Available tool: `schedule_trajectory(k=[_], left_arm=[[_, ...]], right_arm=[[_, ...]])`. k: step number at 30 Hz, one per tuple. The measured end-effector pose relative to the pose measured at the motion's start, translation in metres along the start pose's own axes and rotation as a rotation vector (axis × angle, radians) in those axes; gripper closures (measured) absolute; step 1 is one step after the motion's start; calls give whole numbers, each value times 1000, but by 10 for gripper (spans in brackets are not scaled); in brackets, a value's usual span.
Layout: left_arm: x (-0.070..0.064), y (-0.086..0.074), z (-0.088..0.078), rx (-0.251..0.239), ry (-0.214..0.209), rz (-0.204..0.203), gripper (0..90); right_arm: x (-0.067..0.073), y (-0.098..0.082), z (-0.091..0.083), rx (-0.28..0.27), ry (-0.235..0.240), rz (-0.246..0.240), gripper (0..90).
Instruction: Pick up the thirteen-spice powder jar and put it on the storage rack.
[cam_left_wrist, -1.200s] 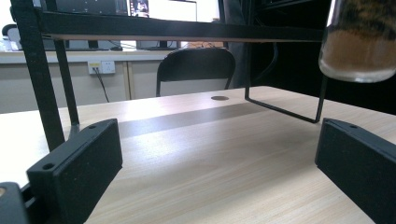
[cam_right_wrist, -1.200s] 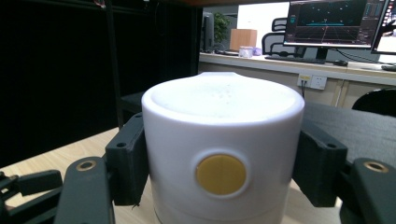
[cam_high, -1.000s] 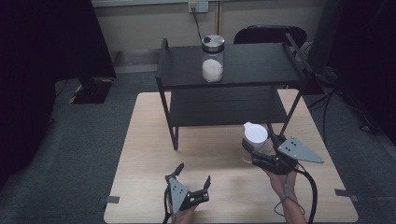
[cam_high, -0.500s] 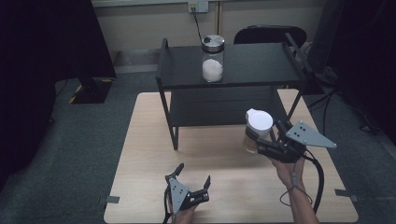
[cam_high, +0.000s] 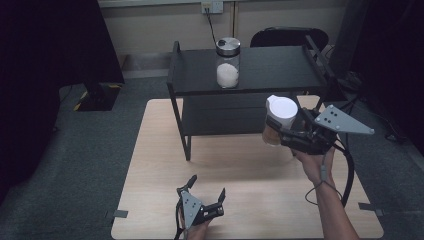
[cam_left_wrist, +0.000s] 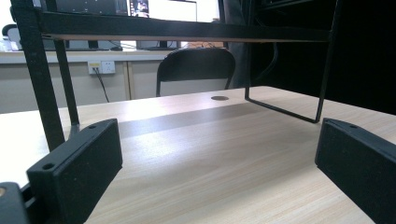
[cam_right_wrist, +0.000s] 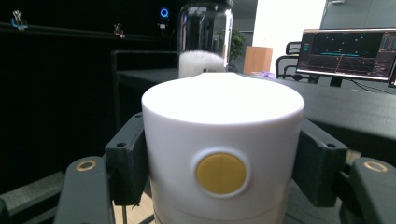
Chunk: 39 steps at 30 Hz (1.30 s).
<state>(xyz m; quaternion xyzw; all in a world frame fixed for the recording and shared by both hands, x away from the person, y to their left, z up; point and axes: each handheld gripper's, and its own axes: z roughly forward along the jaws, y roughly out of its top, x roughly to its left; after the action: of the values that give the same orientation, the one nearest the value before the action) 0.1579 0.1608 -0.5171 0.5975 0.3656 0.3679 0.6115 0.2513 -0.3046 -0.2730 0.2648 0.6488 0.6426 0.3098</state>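
Left gripper (cam_high: 206, 194) sits low at bottom centre of the high view, resting on the wooden table (cam_high: 240, 170), jaws spread wide, nothing between them. In the left gripper view both black jaws frame bare tabletop, with the rack's legs beyond.

Right gripper (cam_high: 280, 131) is at right of centre in the high view, lifted off the table, jaws clamped on a white-lidded jar (cam_high: 278, 125) with brownish contents. Jar is upright, in the air, in front of the rack's right end, about level with the top shelf edge. In the right gripper view the jar's white lid (cam_right_wrist: 223, 140) sits squarely between the jaws, yellow round button facing the camera, pads (cam_right_wrist: 126, 163) pressing both sides.

Behind it: black two-tier metal rack (cam_high: 260, 75) standing on the table's far half. On its top shelf, upper centre, a glass jar with a metal lid (cam_high: 228, 62), part-filled with white powder. Black chair (cam_high: 290, 37) behind the rack.
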Motion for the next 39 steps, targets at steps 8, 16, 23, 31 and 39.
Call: schedule_trajectory(k=[8,16,23,31,39], left_arm=[[0,0,0,0,0,0,2],[0,0,0,0,0,0,2],[0,0,0,0,0,0,1],[0,0,0,-1,0,-1,1],[0,0,0,-1,0,-1,2]], right_arm=[[-9,19,7,-5,2,0,304],[-16,42,15,-16,9,3,304],[-17,65,25,-20,1,-14,304],[-19,80,38,-20,-37,-11,304],[-22,86,52,-18,-56,5,304]])
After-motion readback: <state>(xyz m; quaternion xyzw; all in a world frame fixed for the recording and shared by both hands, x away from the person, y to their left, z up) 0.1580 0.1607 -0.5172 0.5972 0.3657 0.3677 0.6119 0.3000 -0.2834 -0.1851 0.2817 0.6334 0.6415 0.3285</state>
